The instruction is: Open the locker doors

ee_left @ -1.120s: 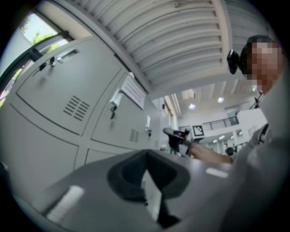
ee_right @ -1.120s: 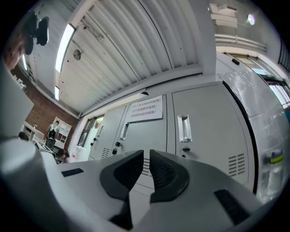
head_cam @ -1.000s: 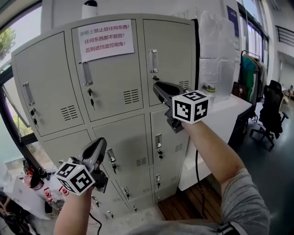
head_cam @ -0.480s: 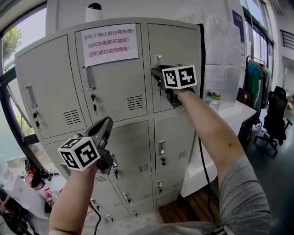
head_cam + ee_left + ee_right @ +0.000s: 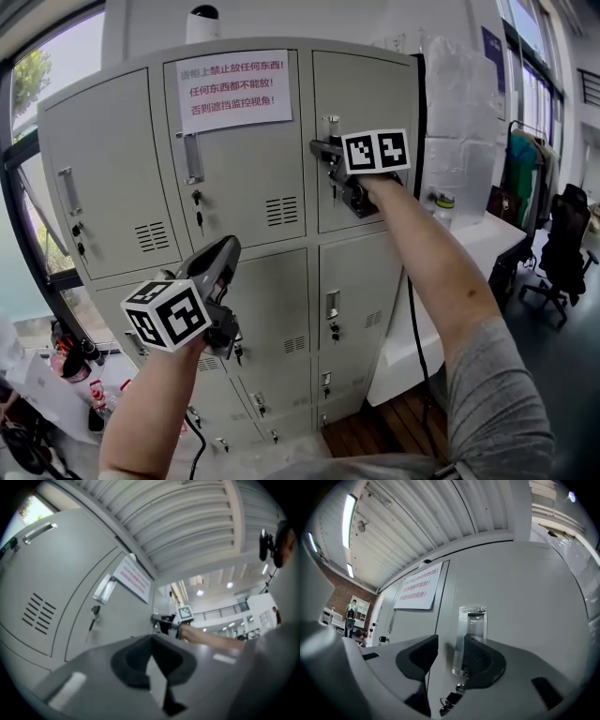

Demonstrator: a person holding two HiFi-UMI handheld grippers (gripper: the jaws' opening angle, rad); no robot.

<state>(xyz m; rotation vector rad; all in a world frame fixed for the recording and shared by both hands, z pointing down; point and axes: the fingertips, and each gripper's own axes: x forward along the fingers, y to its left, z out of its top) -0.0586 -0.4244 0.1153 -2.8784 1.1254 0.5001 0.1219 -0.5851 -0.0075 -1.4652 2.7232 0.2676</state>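
A grey bank of lockers [image 5: 272, 309] stands in front of me, all doors closed. My right gripper [image 5: 323, 150] is raised to the top right door [image 5: 366, 94]. Its jaws are opening at the door's clear handle [image 5: 469, 630], which lies in the gap next to the right pad [image 5: 483, 660], not pressed. A key [image 5: 450, 700] hangs in the lock just below. My left gripper [image 5: 225, 251] is shut on nothing and hangs lower, in front of the middle column's second door [image 5: 272, 300].
A paper notice [image 5: 232, 90] with red print is taped to the top middle door. That door's handle [image 5: 192, 157] and the top left door's handle [image 5: 66, 190] stand untouched. To the right are a white table [image 5: 469, 248] and an office chair [image 5: 562, 234]. Clutter lies at the lower left [image 5: 56, 375].
My right gripper rose from the level of the second row of doors to the top right door's handle and its jaws opened. My left gripper lifted a little.
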